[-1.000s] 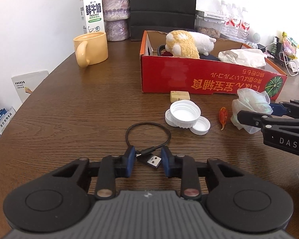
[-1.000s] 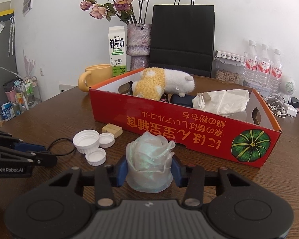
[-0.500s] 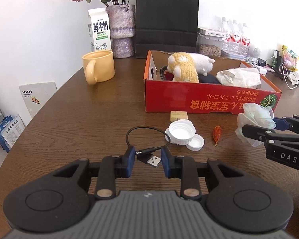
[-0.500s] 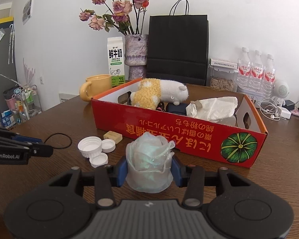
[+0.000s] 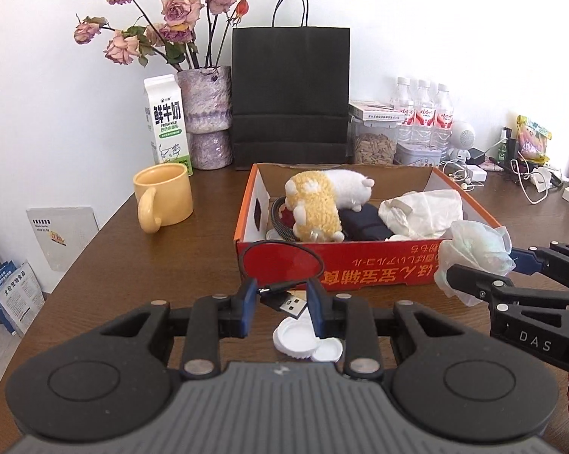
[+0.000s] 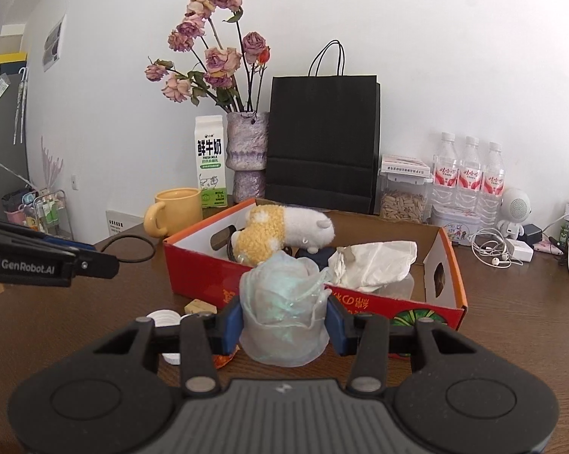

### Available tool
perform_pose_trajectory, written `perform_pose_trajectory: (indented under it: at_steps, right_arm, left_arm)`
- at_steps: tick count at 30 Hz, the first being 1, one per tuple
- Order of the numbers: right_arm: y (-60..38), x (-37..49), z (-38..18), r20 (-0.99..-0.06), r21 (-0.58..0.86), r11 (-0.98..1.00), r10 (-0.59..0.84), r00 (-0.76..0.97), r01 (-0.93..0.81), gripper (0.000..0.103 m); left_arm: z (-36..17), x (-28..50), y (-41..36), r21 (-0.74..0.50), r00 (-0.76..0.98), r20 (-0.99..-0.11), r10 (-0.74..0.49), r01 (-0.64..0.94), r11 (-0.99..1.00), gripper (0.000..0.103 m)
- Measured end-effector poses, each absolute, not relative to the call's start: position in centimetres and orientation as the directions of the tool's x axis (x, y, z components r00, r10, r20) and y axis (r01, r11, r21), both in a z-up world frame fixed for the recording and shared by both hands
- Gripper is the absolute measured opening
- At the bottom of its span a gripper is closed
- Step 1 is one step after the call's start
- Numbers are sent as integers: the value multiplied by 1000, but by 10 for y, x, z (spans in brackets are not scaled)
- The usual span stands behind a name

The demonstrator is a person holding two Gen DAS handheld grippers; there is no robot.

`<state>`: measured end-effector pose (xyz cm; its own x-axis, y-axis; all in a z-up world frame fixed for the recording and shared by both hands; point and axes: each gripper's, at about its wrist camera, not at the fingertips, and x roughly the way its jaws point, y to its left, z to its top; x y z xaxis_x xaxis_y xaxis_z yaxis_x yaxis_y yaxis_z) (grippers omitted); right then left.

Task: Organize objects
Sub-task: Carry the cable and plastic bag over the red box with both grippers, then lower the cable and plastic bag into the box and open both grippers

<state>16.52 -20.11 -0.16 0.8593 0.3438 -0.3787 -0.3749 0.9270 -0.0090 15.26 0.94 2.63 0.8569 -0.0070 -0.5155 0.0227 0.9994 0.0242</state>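
My left gripper (image 5: 280, 308) is shut on a black USB cable (image 5: 284, 300), lifted above the table; its loop (image 5: 282, 253) hangs in front of the red cardboard box (image 5: 360, 270). My right gripper (image 6: 284, 321) is shut on a crumpled clear plastic bag (image 6: 284, 302), raised near the box's front wall (image 6: 204, 272); the bag also shows in the left wrist view (image 5: 473, 253). The box holds a yellow and white plush toy (image 5: 322, 200), a white crumpled bag (image 5: 424, 208) and dark items. White bottle caps (image 5: 303, 340) lie on the table below my left gripper.
A yellow mug (image 5: 163, 196), a milk carton (image 5: 167, 125), a vase of dried roses (image 5: 208, 121) and a black paper bag (image 5: 290, 94) stand behind the box. Water bottles (image 6: 470, 174), a seed jar (image 6: 403, 196) and cables (image 6: 492, 249) are at the right. A small tan block (image 6: 199, 307) lies by the caps.
Both grippers have risen from the table with their loads and moved toward the red box. The cable has left the tabletop and its loop now hangs before the box.
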Motion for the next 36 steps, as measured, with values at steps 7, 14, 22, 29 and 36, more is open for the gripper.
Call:
perform_pose_trajectory:
  at_steps: [7, 14, 22, 29, 36]
  right_arm:
    - [-210, 185, 9, -344, -20, 930, 338, 876, -367, 44]
    - [-215, 226, 15, -325, -51, 931, 326, 888, -361, 44]
    - [-225, 277, 12, -319, -69, 937, 303, 898, -341, 44]
    - [-234, 314, -2, -346, -34, 938, 314, 884, -346, 44]
    - [-238, 334, -11, -375, -37, 937, 309, 874, -347, 50]
  left_arm:
    - [39, 185, -14, 13, 875, -483, -41, 54, 998, 29]
    - [40, 228, -32, -1, 880, -470, -78, 87, 996, 29]
    - [31, 286, -50, -21, 883, -455, -114, 117, 993, 29]
    - [19, 328, -63, -33, 878, -459, -131, 131, 991, 29]
    - [9, 353, -63, -23, 871, -474, -127, 131, 991, 30]
